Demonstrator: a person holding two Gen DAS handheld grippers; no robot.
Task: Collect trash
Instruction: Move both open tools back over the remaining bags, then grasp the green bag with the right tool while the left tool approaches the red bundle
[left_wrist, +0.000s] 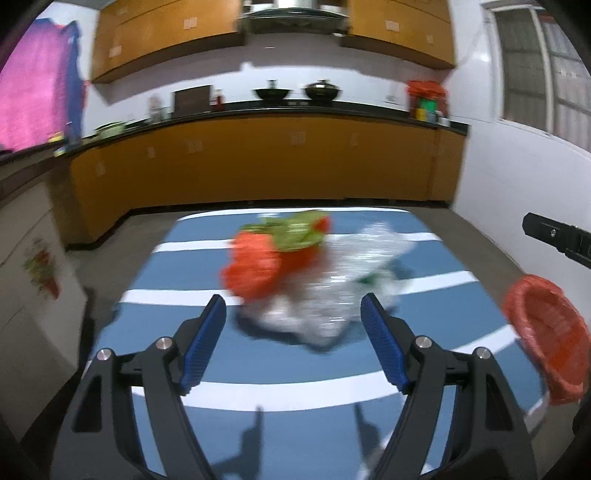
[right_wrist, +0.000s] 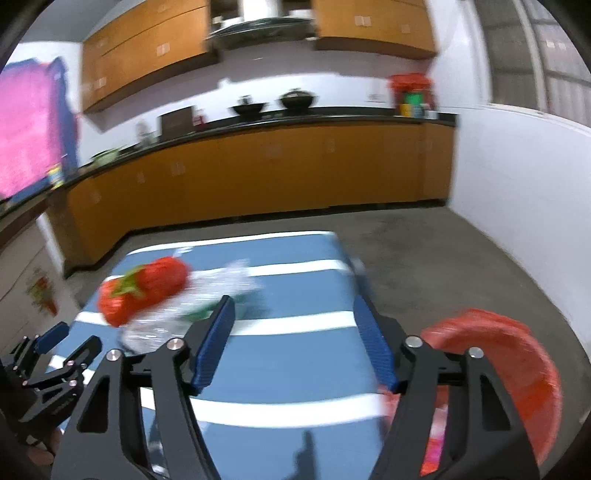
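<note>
Lying crumpled, the trash pile (left_wrist: 295, 277) stretches diagonally across the striped table (left_wrist: 461, 295).

Pretty blurry, but the right gripper (right_wrist: 293, 314) with 2 blue ribbed pads sits spread with nothing between them, over a blue table with white stripes (right_wrist: 295, 288). A crumpled red and clear plastic pile (right_wrist: 155, 295) lies at left, a red mesh basket (right_wrist: 517, 365) lower right.
</note>
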